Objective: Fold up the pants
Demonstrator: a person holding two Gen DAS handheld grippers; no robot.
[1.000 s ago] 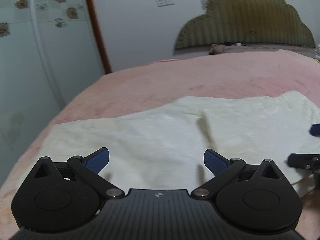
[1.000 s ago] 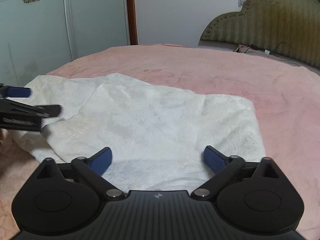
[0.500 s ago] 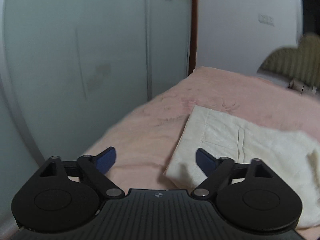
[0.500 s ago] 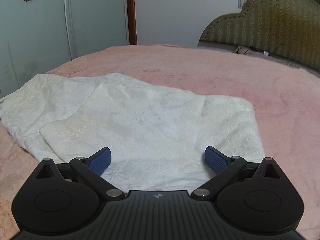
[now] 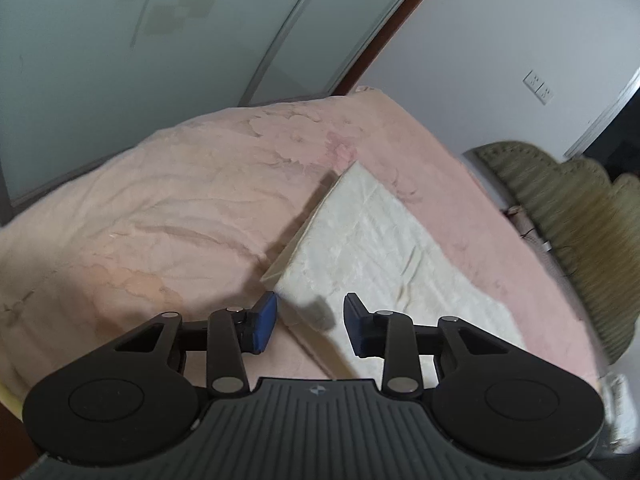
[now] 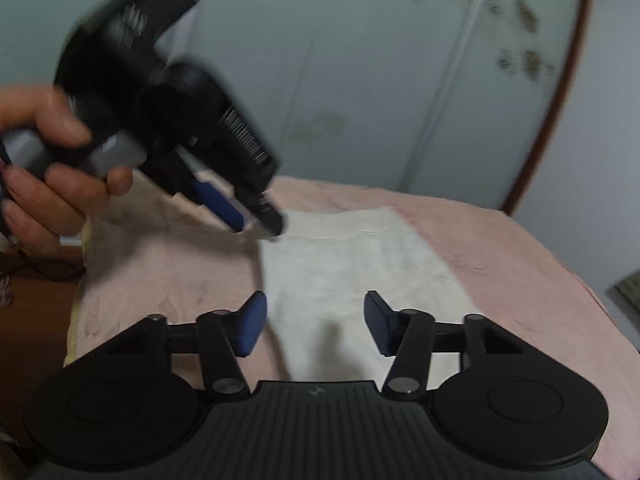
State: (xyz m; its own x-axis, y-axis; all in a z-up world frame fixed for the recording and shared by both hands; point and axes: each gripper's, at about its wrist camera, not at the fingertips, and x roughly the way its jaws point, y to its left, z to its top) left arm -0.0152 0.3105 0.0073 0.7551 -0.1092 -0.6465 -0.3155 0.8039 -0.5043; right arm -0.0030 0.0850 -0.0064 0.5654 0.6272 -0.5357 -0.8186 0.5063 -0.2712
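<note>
Cream pants (image 5: 380, 248) lie folded flat on a pink blanket (image 5: 160, 220). My left gripper (image 5: 310, 326) hovers at their near corner. Its jaws are closing with the corner between the blue pads, which do not press on the cloth. In the blurred right wrist view, the pants (image 6: 352, 264) stretch away from my right gripper (image 6: 316, 326). Its jaws are closing too, astride the cloth's near edge without pinching it. The left gripper (image 6: 256, 220), held by a hand (image 6: 48, 184), points down at the far left corner.
Pale sliding wardrobe doors (image 5: 120, 60) stand close behind the bed. An olive padded headboard (image 5: 580, 232) is at the right, with wall sockets (image 5: 538, 88) above it. The bed's edge drops to a brown floor (image 6: 32, 300) at the left.
Both grippers have swung round to one end of the pants and rolled. Their jaws have narrowed from wide open. The left gripper and its hand now show in the right wrist view.
</note>
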